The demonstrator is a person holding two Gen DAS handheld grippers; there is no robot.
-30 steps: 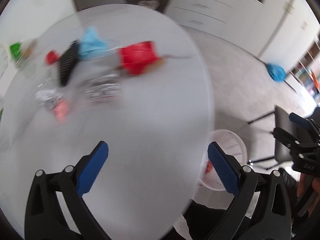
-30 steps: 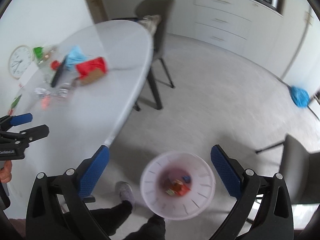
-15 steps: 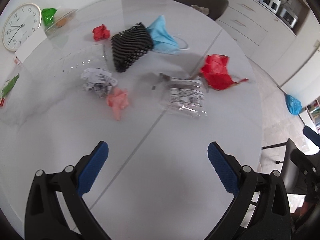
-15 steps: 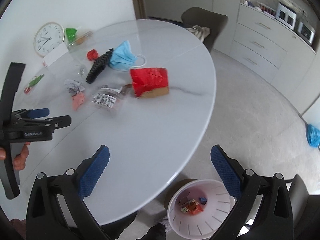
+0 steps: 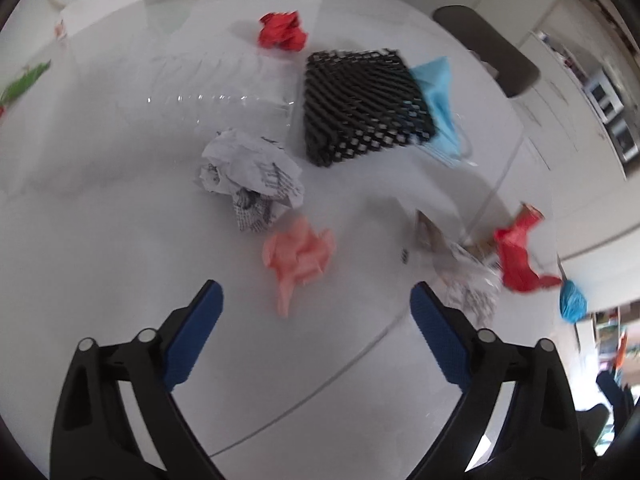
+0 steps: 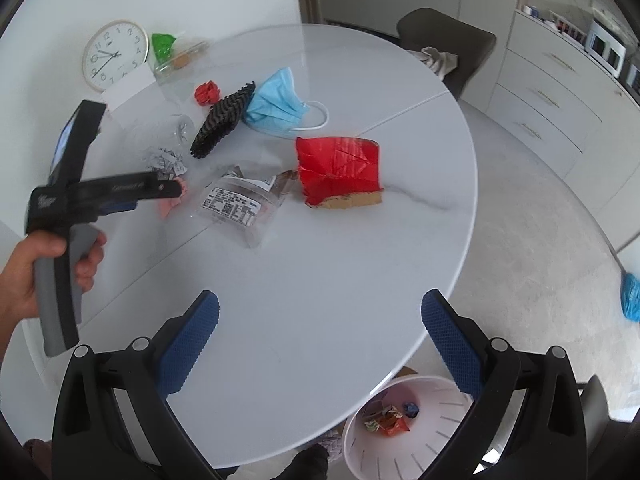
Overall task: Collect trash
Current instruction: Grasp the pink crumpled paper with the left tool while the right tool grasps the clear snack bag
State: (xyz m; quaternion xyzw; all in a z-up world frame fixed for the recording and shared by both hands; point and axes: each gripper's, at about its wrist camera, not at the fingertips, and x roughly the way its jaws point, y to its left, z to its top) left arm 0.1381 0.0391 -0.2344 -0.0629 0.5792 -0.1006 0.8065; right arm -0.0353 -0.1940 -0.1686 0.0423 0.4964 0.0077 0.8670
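Observation:
Trash lies scattered on the white round table (image 6: 320,280). It includes a pink crumpled paper (image 5: 298,258), a newspaper ball (image 5: 248,176), a red paper ball (image 5: 282,34), black mesh (image 5: 364,104), a blue face mask (image 6: 276,104), a clear printed packet (image 6: 240,200) and a red carton piece (image 6: 340,168). My left gripper (image 5: 314,296) points down just short of the pink paper. Its jaws are closing, still wide, and the pads touch nothing. My right gripper (image 6: 320,304) hangs open over the table's near side, with nothing between its fingers.
A white bin (image 6: 400,432) holding a few wrappers stands on the floor below the table's near edge. A wall clock (image 6: 114,54) and a green-topped clear bag (image 6: 164,46) are at the far left. A grey chair (image 6: 444,40) stands behind the table. A hand (image 6: 36,268) grips the left tool.
The left gripper swung from the table's edge to the trash pile and dropped toward the pink paper. The right gripper moved from above the bin to over the table.

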